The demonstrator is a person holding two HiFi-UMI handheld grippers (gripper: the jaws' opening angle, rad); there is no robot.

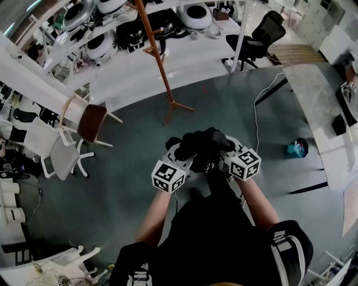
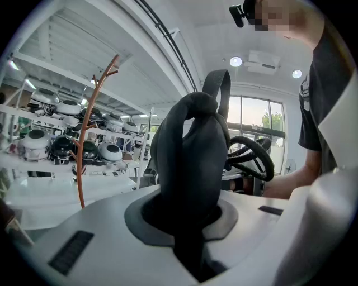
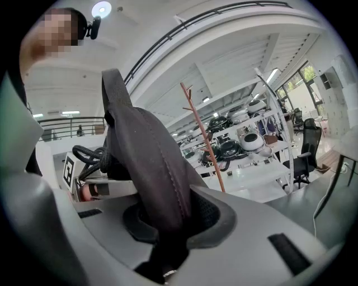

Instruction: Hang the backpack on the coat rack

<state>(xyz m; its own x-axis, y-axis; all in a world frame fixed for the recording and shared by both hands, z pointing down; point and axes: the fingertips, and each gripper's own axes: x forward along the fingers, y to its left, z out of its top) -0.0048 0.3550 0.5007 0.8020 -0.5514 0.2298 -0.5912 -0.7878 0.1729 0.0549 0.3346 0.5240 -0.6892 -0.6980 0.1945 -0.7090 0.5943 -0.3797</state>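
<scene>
I hold a black backpack [image 1: 201,146] up in front of me between both grippers. My left gripper [image 1: 177,155] is shut on one of its black straps [image 2: 190,167], which stands up between the jaws in the left gripper view. My right gripper [image 1: 231,155] is shut on another padded strap [image 3: 151,167], which fills the middle of the right gripper view. The thin orange-brown coat rack [image 1: 159,61] stands ahead on the grey floor, apart from the backpack. It also shows as the coat rack [image 2: 84,151] to the left of one strap and the coat rack [image 3: 204,139] to the right of the other.
White tables [image 1: 140,72] behind the rack carry several round helmets [image 1: 196,15]. A brown chair [image 1: 92,122] and a white chair [image 1: 61,156] stand at left, a black office chair [image 1: 257,39] at back right. A grey table [image 1: 319,100], a white cable [image 1: 256,111] and a teal object [image 1: 295,148] are at right.
</scene>
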